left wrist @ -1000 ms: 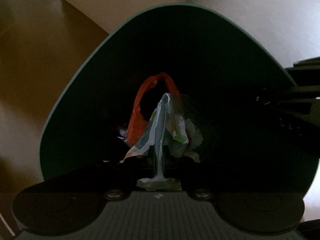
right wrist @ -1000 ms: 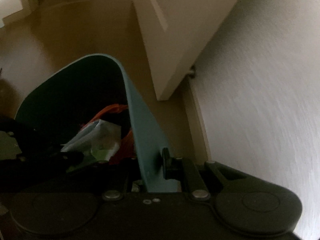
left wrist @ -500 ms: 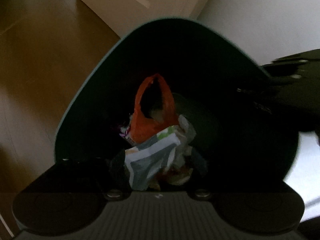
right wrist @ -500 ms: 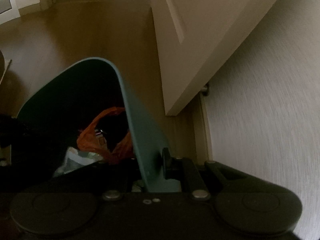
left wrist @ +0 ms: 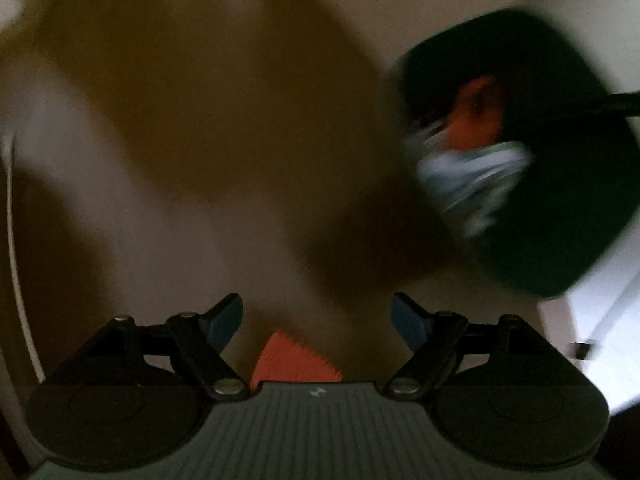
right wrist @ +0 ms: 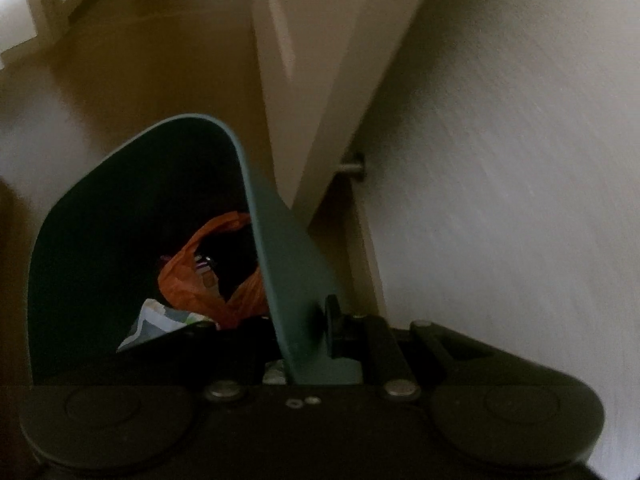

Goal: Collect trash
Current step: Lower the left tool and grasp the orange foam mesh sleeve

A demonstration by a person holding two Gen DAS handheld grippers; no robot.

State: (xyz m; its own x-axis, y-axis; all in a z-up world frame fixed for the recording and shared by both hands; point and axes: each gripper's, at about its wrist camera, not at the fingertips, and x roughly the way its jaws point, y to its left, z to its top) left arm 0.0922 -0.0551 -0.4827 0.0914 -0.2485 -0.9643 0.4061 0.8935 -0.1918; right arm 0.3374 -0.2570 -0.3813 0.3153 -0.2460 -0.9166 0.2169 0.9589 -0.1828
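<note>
Trash sits inside a dark green bin: a crumpled white printed wrapper lies nearest the right wrist camera, and an orange plastic bag rests just behind it, deeper in the bin. The right gripper is clamped closed on the bin's thin wall at its rim, one finger inside and one outside. Beyond the bin, the brown floor runs to a pale door standing ajar beside a textured white wall, with a small metal doorstop between them. In the left wrist view, which is heavily blurred, the left gripper hangs over bare floor with its jaws opening wide and nothing between its blue fingertips. The bin appears up and to the right, well apart from this gripper, with the wrapper and orange bag showing inside as smears of colour.
</note>
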